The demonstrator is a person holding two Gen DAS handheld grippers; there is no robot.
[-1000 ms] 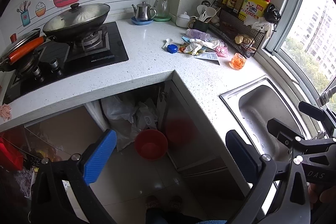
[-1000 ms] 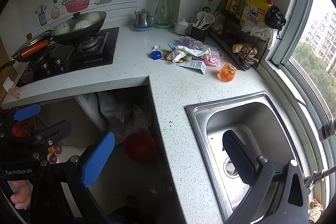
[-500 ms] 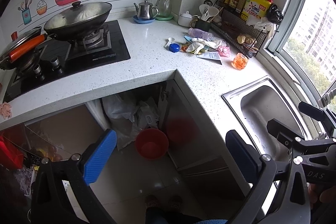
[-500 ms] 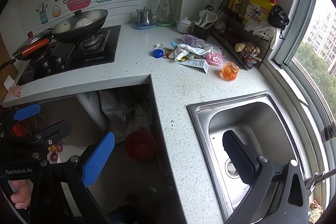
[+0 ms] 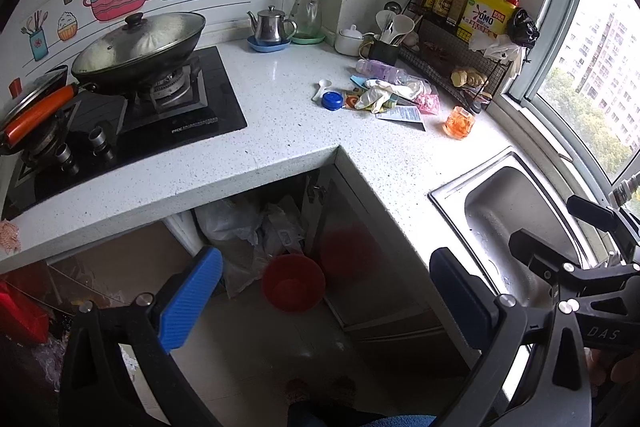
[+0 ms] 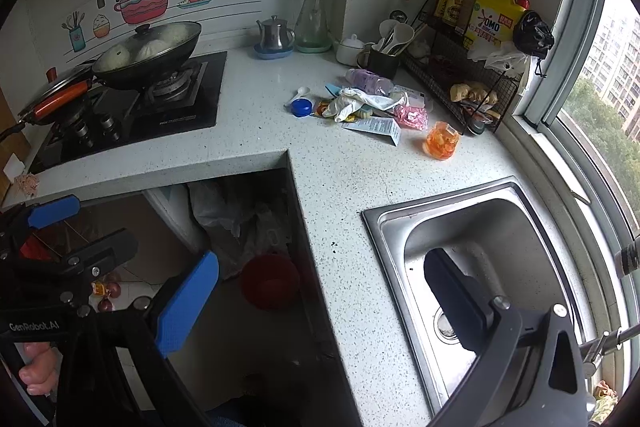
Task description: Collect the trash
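Observation:
A heap of trash [image 5: 384,95] [image 6: 360,105] lies on the speckled counter [image 5: 288,131] near the far corner: a crumpled white glove, wrappers, a paper leaflet, a pink packet, a lilac bottle, a blue cap [image 5: 332,100] and a white scoop. An orange plastic cup [image 5: 459,122] [image 6: 441,145] stands to their right. A red bin [image 5: 294,281] [image 6: 270,281] sits on the floor under the counter. My left gripper [image 5: 324,291] is open above the floor, far from the trash. My right gripper [image 6: 320,291] is open over the counter edge and sink, empty.
A steel sink [image 6: 480,259] lies at the right by the window. A black hob [image 5: 132,123] with a lidded wok [image 5: 140,47] is at the left. A kettle [image 5: 271,26], a glass jug, a utensil cup and a wire rack with bottles [image 5: 460,39] line the back.
Both views have shifted slightly upward and forward, so the counter and trash sit a little lower and nearer in frame. Both grippers stay open and empty.

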